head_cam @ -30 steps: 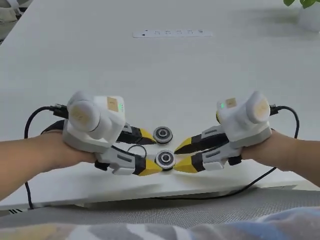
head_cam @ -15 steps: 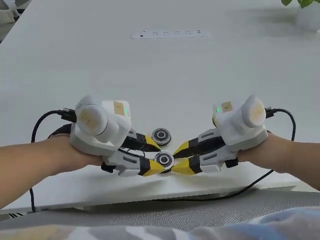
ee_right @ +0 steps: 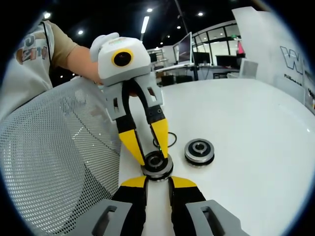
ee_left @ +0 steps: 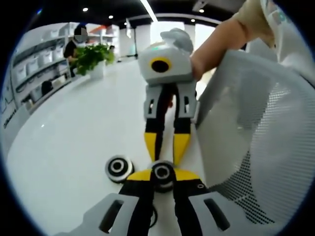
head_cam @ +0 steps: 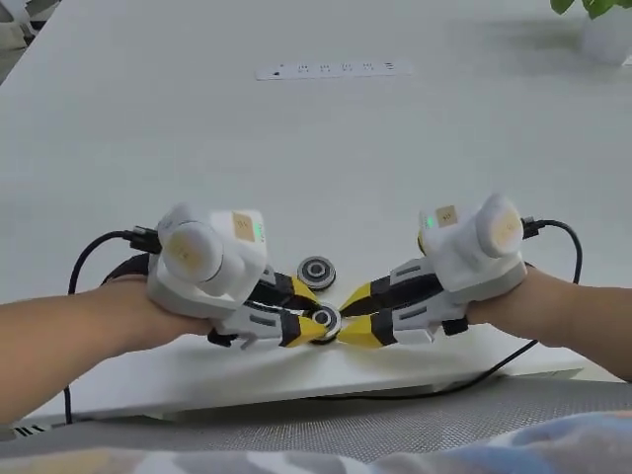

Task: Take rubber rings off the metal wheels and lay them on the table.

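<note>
Metal wheel (head_cam: 324, 319) (left gripper's (head_cam: 308, 314)); another (head_cam: 316, 270) beside

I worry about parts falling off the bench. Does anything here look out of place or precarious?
Nothing is spilled or damaged. One thing: the near wheel, between the left gripper and right gripper, sits close to the front edge of the table. The far wheel lies farther in.

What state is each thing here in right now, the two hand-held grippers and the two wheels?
left hand-held gripper: jaws closed on the near wheel.
right hand-held gripper: tips at that wheel's edge; grip unclear.
near wheel: between both grippers' tips, black ring on.
far wheel: lying flat, untouched, black ring on.
</note>
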